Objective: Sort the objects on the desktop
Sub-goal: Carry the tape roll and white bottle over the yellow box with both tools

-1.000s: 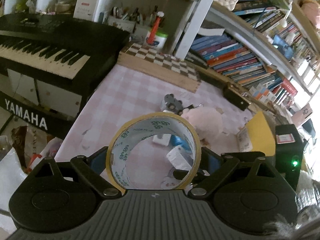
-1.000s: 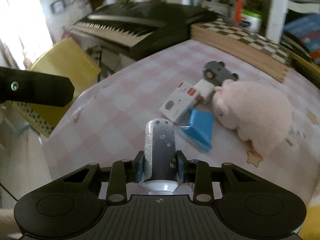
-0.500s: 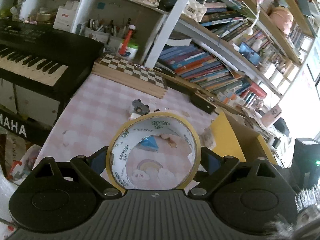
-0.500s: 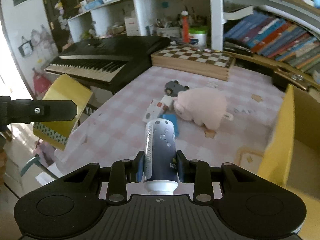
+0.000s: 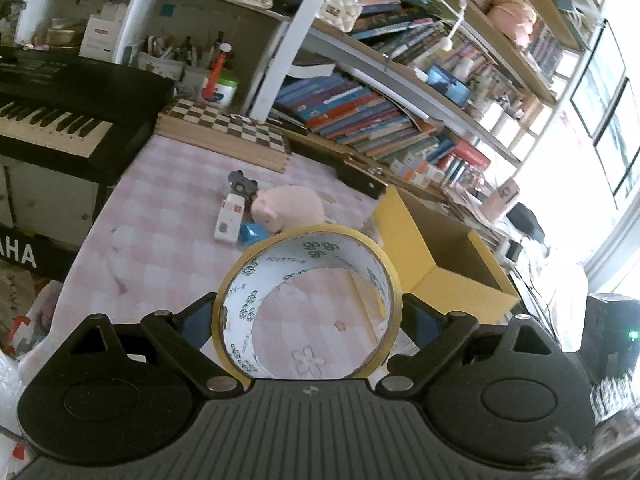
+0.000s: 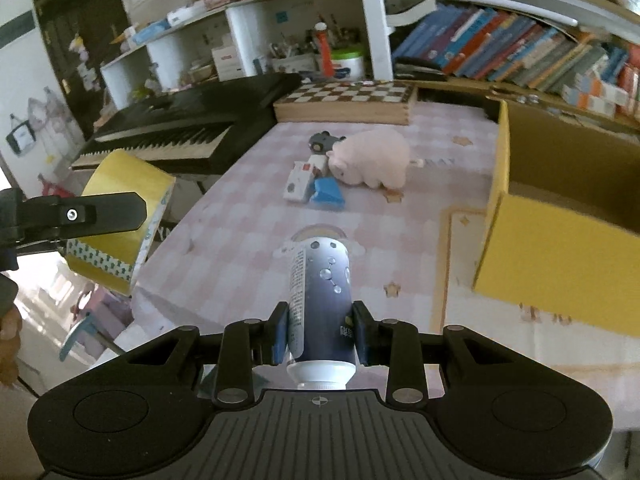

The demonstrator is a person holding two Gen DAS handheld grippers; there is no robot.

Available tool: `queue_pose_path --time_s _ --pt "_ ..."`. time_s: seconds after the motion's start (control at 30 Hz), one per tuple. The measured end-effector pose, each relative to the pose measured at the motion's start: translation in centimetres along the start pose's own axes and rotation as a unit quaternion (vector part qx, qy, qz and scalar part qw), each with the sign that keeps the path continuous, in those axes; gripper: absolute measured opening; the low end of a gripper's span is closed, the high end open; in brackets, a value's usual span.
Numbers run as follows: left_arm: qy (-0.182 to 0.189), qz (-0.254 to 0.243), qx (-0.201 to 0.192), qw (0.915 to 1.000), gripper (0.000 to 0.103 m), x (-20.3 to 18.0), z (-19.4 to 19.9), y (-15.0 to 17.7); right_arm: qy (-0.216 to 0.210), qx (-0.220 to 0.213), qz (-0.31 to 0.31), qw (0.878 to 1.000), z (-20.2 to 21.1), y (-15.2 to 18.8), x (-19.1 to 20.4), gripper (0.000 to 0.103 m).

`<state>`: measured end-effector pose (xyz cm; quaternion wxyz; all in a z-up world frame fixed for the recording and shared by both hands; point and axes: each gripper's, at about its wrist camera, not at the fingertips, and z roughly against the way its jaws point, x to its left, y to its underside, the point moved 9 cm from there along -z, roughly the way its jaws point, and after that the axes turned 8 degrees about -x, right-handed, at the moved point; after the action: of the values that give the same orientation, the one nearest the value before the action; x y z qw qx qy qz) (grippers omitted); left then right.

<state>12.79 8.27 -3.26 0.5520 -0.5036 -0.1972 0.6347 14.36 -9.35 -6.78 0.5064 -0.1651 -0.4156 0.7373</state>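
Observation:
My left gripper (image 5: pixel 308 320) is shut on a yellow tape roll (image 5: pixel 240 304), held in the air at the table's near left edge; the roll also shows in the right wrist view (image 6: pixel 120 216). My right gripper (image 6: pixel 320 332) is shut on a dark blue tube (image 6: pixel 322 292) with a white cap, above the near part of the pink checked table (image 6: pixel 240 232). A pink plush pig (image 6: pixel 374 156), a white box (image 6: pixel 298 180), a blue object (image 6: pixel 326 194) and a grey mouse-shaped item (image 6: pixel 324 142) lie mid-table. An open yellow box (image 6: pixel 560 240) stands at the right.
A black Yamaha keyboard (image 5: pixel 60 120) stands left of the table. A wooden chessboard (image 6: pixel 348 102) lies at the table's far edge. Shelves of books (image 5: pixel 360 112) and jars run behind. A black device with a green light (image 5: pixel 616 328) sits at the right.
Both grippers have pulled back and risen from the table with their loads. The views now take in more of the table and the yellow box.

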Motion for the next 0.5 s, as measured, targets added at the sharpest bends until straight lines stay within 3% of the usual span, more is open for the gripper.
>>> queue_pose_path --time_s 0.5 --pt "0.052 -0.031 0.046 0.9971 0.094 -3.1 2.0 4.3 0.066 -0.004 -0.066 0.996 6.2 5.4 -0.8 0.032"
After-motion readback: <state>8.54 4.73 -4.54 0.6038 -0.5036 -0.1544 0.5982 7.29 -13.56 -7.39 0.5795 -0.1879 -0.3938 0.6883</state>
